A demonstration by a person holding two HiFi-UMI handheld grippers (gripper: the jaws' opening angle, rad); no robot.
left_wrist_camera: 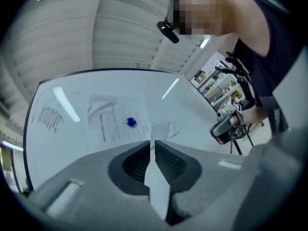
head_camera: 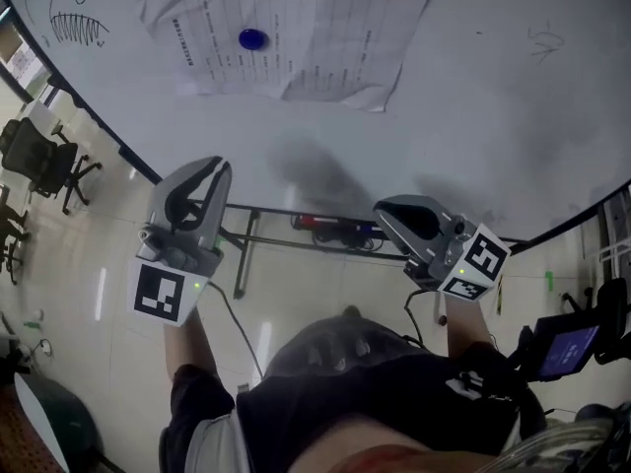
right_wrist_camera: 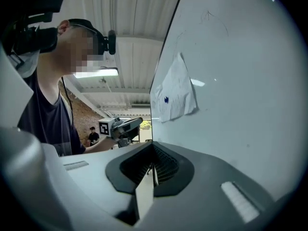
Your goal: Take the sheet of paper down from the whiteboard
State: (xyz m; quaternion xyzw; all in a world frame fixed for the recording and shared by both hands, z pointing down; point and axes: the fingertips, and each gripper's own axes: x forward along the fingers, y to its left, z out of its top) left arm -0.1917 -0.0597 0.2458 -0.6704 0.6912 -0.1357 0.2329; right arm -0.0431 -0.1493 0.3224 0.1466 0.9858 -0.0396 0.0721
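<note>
1. Nearest the head camera is the person's dark shirt point(head_camera: 394, 392), filling the bottom of the view, with both forearms reaching up from it.
2. Left gripper point(head_camera: 219, 166): held up in front of the whiteboard point(head_camera: 473, 116), its marker cube toward the camera. Its own view shows the jaws only a thin slit apart, with nothing between them.
3. Right gripper point(head_camera: 385, 208): held at about the same height, tilted inward. Its own view shows the jaws closed together and empty.
4. Sheet of paper point(head_camera: 296, 37): creased and printed with a table, it hangs flat on the upper part of the whiteboard. It sits above and between the two grippers, well apart from both.
5. One round blue magnet point(head_camera: 252, 38) sits on the left half of the sheet, pinning it to the board.
6. At the board's upper left corner is a pen doodle point(head_camera: 74, 18) of scribbled lines.
7. Below the board's lower edge is a pale tiled floor point(head_camera: 99, 264), with a black office chair point(head_camera: 39, 156) at the far left.
</note>
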